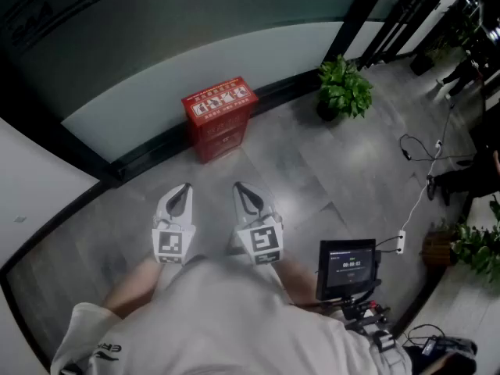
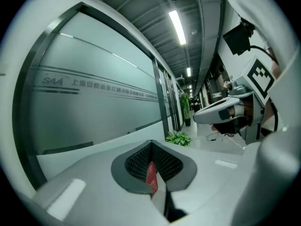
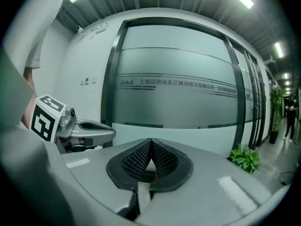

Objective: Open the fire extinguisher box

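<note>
Your left gripper [image 1: 186, 187] and your right gripper [image 1: 239, 186] sit side by side low in the head view. Both point toward twelve o'clock, close to each other but not touching. Each has its jaws pressed together, with the ribbed pads meeting at the tips, and neither pinches anything.

The fire extinguisher box [image 1: 220, 118] is red and stands on the grey tiled floor [image 1: 312, 170], at about twelve o'clock from your grippers and well apart from them. Its back is against the foot of the frosted glass wall [image 1: 172, 45]. Its top carries a white printed label and looks closed. In the left gripper view, a sliver of the red box shows through the gap below the meeting pads.

A potted plant [image 1: 344, 89] stands at about two o'clock from the box, along the same wall. A small monitor [image 1: 348, 268] on a stand is near your right side, at about four o'clock from the right gripper. A white cable [image 1: 422, 190] trails over the floor further out, toward three o'clock.
</note>
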Available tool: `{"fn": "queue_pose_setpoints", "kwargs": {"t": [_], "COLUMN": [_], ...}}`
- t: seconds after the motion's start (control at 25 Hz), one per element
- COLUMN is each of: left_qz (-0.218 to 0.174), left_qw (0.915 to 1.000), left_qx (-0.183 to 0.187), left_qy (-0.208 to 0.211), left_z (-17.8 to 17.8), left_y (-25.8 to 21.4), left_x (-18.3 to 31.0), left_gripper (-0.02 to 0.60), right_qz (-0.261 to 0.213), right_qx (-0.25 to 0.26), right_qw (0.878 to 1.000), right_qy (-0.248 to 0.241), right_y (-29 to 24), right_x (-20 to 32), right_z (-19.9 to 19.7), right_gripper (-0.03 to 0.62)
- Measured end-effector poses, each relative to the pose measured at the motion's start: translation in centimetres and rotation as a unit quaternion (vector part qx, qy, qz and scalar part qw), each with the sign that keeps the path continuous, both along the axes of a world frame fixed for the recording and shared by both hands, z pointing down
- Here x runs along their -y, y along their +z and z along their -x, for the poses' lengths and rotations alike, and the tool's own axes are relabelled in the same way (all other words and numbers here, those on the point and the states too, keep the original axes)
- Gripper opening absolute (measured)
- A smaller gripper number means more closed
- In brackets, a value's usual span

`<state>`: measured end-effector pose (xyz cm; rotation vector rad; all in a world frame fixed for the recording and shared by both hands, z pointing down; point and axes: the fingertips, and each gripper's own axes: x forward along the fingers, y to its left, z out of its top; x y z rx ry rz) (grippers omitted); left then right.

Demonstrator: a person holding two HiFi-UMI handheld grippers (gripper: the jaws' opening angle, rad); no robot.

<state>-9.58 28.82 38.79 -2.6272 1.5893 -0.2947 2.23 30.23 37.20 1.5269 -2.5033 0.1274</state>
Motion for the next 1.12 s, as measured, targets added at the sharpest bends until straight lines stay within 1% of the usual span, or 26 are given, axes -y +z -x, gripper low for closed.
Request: {"fn": "queue_pose_setpoints", "kwargs": {"t": [0.12, 0.28, 0.44, 0.6, 0.84, 1.12], "left_qz": [0.002, 0.002, 0.008, 0.020, 0.042, 0.068], "left_qw": [0.9998, 0.9994, 0.9988, 0.9985, 0.9985, 0.9975], "left_qx": [0.009, 0.012, 0.016, 0.017, 0.010, 0.012], "left_qy": [-0.015, -0.034, -0.046, -0.049, -0.033, 0.016], "left_z": [-1.1, -2.6, -2.6, -1.9, -0.2, 2.7], "left_y": [0.2, 0.3, 0.4, 1.5, 4.1, 6.9], "left_x": [3.9, 8.4, 12.6, 16.1, 22.0, 29.2], "left_gripper": [0.002, 0.002, 0.002, 0.002, 0.002, 0.002], "right_qz": [0.002, 0.013, 0.020, 0.040, 0.062, 0.089], "right_qx": [0.007, 0.004, 0.005, -0.004, -0.015, -0.040], "right_qw": [1.000, 0.999, 0.999, 0.998, 0.998, 0.995], "right_qy": [-0.009, -0.029, -0.039, -0.045, -0.023, 0.016], "right_y": [0.5, 1.6, 1.9, 2.6, 4.8, 6.9], "right_x": [3.7, 8.3, 12.8, 16.5, 22.4, 29.3], "right_z": [-1.5, -3.1, -3.3, -2.7, -1.3, 1.7], "right_gripper": [0.012, 0.012, 0.012, 0.012, 0.012, 0.012]}}
